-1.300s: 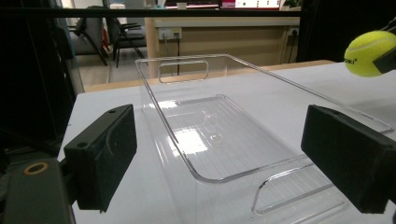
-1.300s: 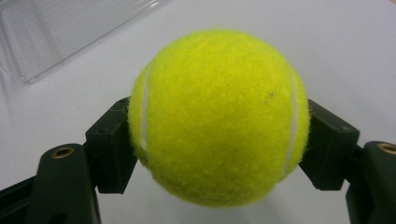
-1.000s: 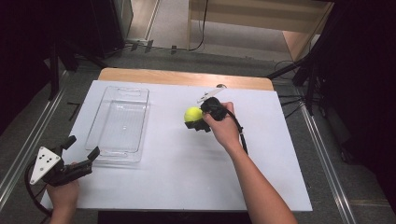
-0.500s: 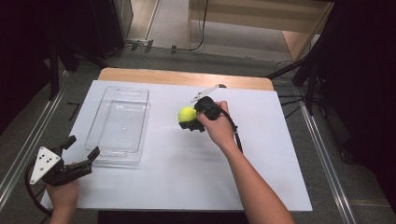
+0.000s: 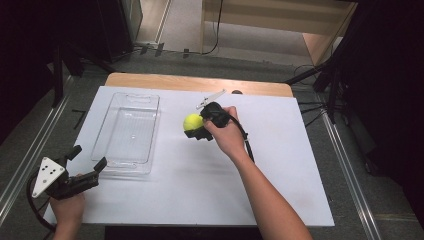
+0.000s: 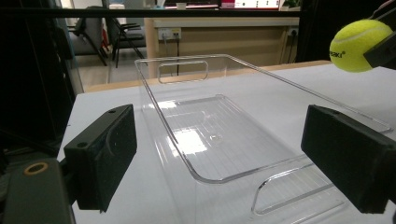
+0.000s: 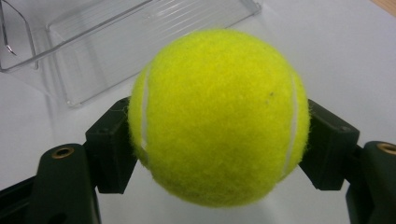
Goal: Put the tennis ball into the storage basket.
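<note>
A big white board covers the desk. A strip of light brown wood shows along the far edge of the desk. The floor around it is grey carpet, with shiny metal rails on both sides. Black stands and dark curtains are all around. Past the desk there is a pale wooden counter, and cables lie on the floor near it.

A clear plastic tray with handle holes lies flat on the left part of the white board. Nothing is inside it. In the left gripper view the tray is right in front of the tongs.

The right tongs are clamped on a fuzzy yellow tennis ball. The ball is near the middle of the desk, to the right of the tray and apart from it. In the right gripper view the ball sits tight between the two black pads, above the white board.

The left tongs are apart and hold nothing. They are at the near left corner of the desk, just beside the near end of the tray.

A small silver metal clip lies on the board behind the right hand.
</note>
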